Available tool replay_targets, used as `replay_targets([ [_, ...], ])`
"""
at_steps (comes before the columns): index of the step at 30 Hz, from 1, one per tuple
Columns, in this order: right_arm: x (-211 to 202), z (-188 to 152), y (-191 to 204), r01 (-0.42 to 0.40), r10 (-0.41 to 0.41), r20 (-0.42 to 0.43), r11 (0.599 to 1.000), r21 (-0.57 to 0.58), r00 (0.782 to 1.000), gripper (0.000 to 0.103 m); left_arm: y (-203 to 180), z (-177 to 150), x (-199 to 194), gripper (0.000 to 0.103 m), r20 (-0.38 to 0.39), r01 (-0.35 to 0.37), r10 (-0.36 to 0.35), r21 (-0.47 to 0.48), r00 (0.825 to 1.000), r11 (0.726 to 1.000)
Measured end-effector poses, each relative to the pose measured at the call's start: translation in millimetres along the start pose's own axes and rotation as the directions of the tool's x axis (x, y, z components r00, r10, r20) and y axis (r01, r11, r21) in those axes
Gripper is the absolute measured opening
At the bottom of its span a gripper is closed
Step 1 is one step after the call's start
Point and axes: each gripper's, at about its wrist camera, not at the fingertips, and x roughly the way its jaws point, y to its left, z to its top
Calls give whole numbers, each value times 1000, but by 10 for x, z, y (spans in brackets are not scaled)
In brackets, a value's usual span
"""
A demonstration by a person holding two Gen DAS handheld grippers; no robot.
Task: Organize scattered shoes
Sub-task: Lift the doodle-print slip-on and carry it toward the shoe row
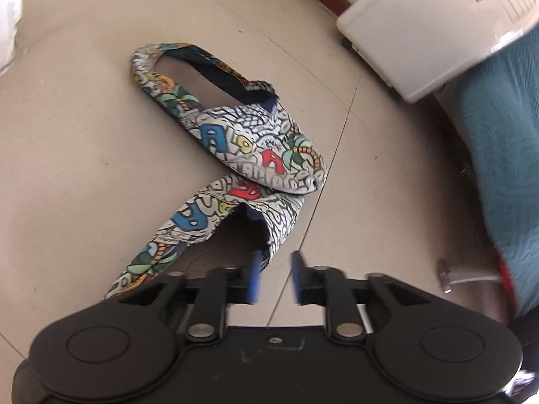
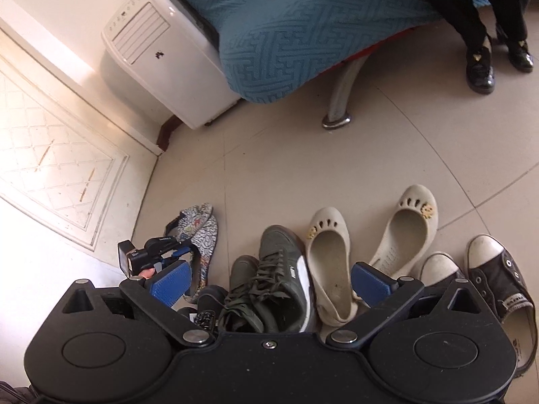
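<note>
Two patterned slip-on shoes lie on the tiled floor, and the far patterned shoe's [image 1: 262,134] toe rests on the near patterned shoe [image 1: 202,222]. My left gripper [image 1: 275,276] is low over the near shoe's opening, open by a narrow gap, with the shoe's side rim at the tip of its left pad [image 1: 253,276]. My right gripper [image 2: 271,279] hangs wide open above a pair of green sneakers [image 2: 283,269]. Beside them are two beige clogs [image 2: 328,252] and black canvas sneakers [image 2: 498,276]. The right wrist view also shows the left gripper [image 2: 168,256] at the patterned pair [image 2: 202,232].
A white air cooler [image 2: 161,54] stands against the wall beside a bed with a teal cover [image 2: 303,27] and a metal leg [image 2: 340,94]. A seated person's legs in black shoes [image 2: 481,70] are at the far right. A white panelled door [image 2: 50,155] is on the left.
</note>
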Motion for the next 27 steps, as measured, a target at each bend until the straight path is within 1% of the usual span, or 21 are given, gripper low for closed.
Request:
replay_targets([
  [1,-13,-8,-21,8,-8,1,1000,9,1000,102,-40,-24,54,37,6,-6,6,18,1000,1000],
  [3,-36,-18,-60,19,-20,3,999,29,1000,102,-86,-43,147,53,13,-31,30,30,999,999],
  [4,-46,-22,-80,24,-24,5,999,39,1000,102,-99,-51,201,56,16,-46,45,31,999,998],
  [5,-55,-27,-96,29,-29,5,998,49,1000,102,-113,-54,274,59,17,-66,65,34,998,997],
  [7,-56,-41,-105,39,-40,2,998,51,999,102,-145,-44,432,58,9,-101,101,44,995,994],
  [8,-50,-47,-108,44,-44,1,998,50,999,102,-160,-46,469,54,11,-104,104,50,995,993],
  [9,-43,-54,-112,50,-50,-1,997,52,999,102,-174,-48,506,47,14,-107,107,55,994,993],
  [10,-35,-61,-116,56,-55,-4,997,54,998,102,-178,-50,528,42,15,-106,105,57,994,993],
  [11,-27,-68,-120,61,-61,-6,997,56,998,102,-162,-54,527,33,13,-98,97,52,995,994],
  [13,-12,-81,-127,72,-72,-11,996,60,997,102,-131,-61,523,26,8,-80,80,41,997,996],
  [14,-8,-83,-127,73,-72,-11,995,64,997,102,-115,-64,522,14,6,-72,72,35,997,997],
  [15,-4,-85,-123,73,-72,-12,995,65,997,102,-100,-67,520,9,4,-63,63,30,998,998],
  [18,10,-87,-84,68,-67,-9,996,53,998,102,-53,-78,516,4,-2,-37,37,13,999,999],
  [24,47,-72,-19,43,-43,-10,999,29,999,102,36,-109,496,3,-10,19,-19,-24,1000,1000],
  [27,39,-51,13,30,-30,-4,999,23,1000,102,92,-179,375,3,27,103,-101,-70,995,992],
])
